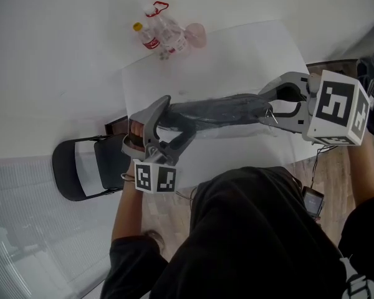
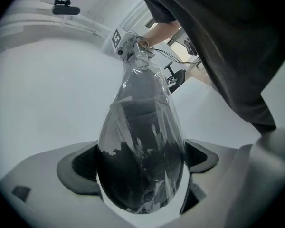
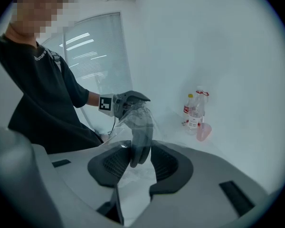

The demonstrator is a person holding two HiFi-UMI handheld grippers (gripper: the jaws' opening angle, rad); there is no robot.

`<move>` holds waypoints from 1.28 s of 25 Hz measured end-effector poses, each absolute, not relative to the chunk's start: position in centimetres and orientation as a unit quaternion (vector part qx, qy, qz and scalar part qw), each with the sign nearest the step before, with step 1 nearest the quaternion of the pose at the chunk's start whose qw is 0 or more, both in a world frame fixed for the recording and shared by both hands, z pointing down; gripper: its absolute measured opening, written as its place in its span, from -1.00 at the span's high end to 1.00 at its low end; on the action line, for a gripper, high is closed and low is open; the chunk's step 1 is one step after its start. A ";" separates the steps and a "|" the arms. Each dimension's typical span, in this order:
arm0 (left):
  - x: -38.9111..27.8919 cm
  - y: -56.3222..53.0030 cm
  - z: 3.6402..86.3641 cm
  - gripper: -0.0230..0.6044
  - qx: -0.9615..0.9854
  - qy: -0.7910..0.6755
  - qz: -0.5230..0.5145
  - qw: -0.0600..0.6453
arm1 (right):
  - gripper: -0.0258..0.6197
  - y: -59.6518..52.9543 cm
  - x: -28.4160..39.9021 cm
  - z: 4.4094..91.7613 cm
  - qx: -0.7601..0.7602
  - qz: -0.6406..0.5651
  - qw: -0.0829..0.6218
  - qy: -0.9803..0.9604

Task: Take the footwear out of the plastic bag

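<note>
Item: dark footwear (image 3: 141, 141), not yet out of the plastic bag (image 2: 142, 80); your left gripper (image 2: 141, 175) clamps the bagged end, your right gripper (image 3: 141, 158) pinches the opposite tip; the whole withdrawal remains.

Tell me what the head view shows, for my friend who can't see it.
The left gripper and the right gripper hold a clear plastic bag with dark footwear inside, stretched between them over a white table. Some bottles stand near its far corner; a black chair is at left.
</note>
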State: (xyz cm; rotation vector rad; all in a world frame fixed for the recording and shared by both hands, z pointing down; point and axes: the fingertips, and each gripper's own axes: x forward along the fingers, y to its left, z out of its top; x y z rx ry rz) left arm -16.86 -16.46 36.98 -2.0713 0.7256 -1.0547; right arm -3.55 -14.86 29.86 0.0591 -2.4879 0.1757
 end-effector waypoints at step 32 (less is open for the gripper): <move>-16.3 -15.1 41.5 0.33 -0.857 0.168 -0.470 0.129 | 0.67 -12.4 -6.6 28.0 -0.013 -0.196 0.292 -0.936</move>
